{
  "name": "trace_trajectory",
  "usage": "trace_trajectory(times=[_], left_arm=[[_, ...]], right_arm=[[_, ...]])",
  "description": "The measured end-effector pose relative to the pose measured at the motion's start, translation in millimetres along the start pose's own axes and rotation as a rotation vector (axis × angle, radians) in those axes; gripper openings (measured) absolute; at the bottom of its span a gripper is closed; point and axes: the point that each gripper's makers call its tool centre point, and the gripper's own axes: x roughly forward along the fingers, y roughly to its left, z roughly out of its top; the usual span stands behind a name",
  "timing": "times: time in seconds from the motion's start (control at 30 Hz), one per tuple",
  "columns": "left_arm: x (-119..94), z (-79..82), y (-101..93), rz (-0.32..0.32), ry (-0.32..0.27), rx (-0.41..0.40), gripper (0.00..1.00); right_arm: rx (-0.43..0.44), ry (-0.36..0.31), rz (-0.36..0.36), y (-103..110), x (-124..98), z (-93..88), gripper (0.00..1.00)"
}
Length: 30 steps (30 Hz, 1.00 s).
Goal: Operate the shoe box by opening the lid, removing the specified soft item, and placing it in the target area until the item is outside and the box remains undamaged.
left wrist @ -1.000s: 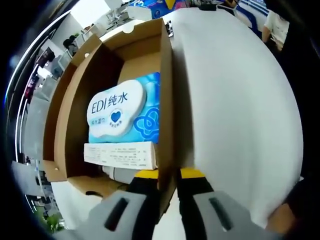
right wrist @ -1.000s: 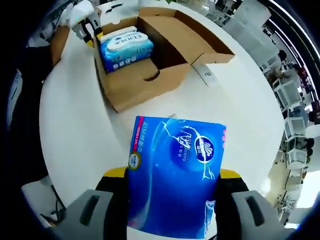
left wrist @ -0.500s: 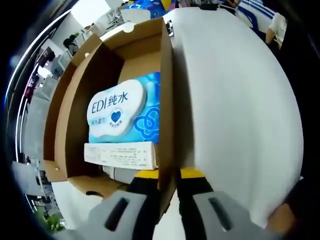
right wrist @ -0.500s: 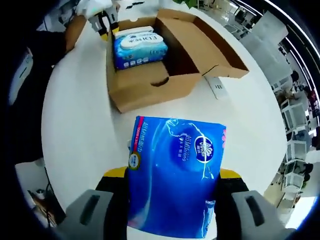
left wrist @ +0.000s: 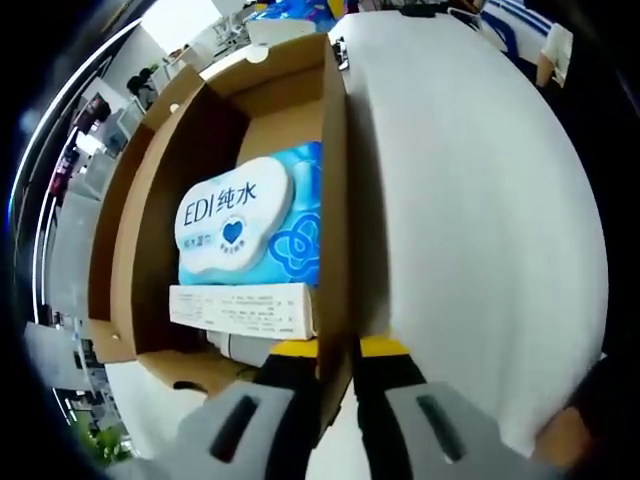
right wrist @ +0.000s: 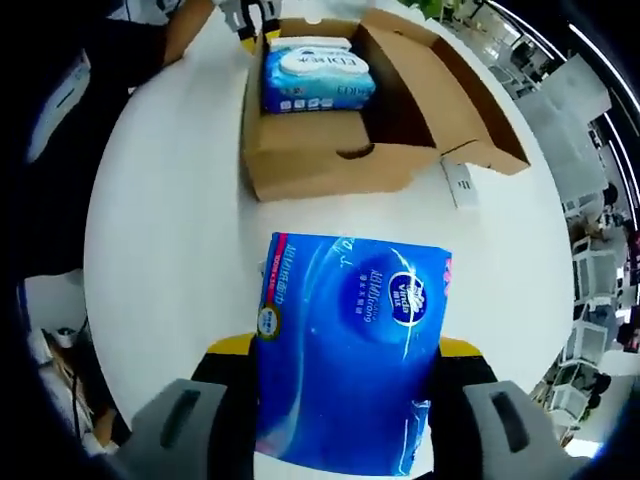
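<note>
My right gripper (right wrist: pixel 345 350) has its fingers closed on the blue plastic-wrapped tissue pack (right wrist: pixel 350 350), out of the box, above the white surface (right wrist: pixel 160 250). My left gripper (left wrist: pixel 335 350) pinches the side wall of the open brown cardboard shoe box (left wrist: pixel 335 200), wipes pack (left wrist: pixel 250 220) inside. The tissue pack looks light, squashy and slick; I'd keep a mid-body grip and squeeze gently.

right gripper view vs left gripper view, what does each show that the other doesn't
Right gripper view alone: the blue tissue pack clamped in the right tongs above the white table, and the box's open lid. Left gripper view alone: the left tongs pinching the box's side wall, and the white carton inside. Shared: the shoe box and the EDI wipes pack in it.
</note>
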Motion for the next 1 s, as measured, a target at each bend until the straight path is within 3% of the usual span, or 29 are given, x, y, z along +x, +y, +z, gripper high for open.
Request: trace_trajectory(times=[0.3, 0.47, 1.0], left_arm=[[0, -0.2, 0.3, 0.0, -0.001, -0.001, 0.1], [0, -0.6, 0.1, 0.005, 0.002, 0.008, 0.1], [0, -1.7, 0.2, 0.009, 0.008, 0.011, 0.1]], right_arm=[[-0.059, 0.014, 0.045, 6, 9, 3.4, 0.68], [-0.14, 0.017, 0.086, 13, 16, 4.0, 0.68], [-0.224, 0.03, 0.143, 14, 33, -0.8, 0.68]])
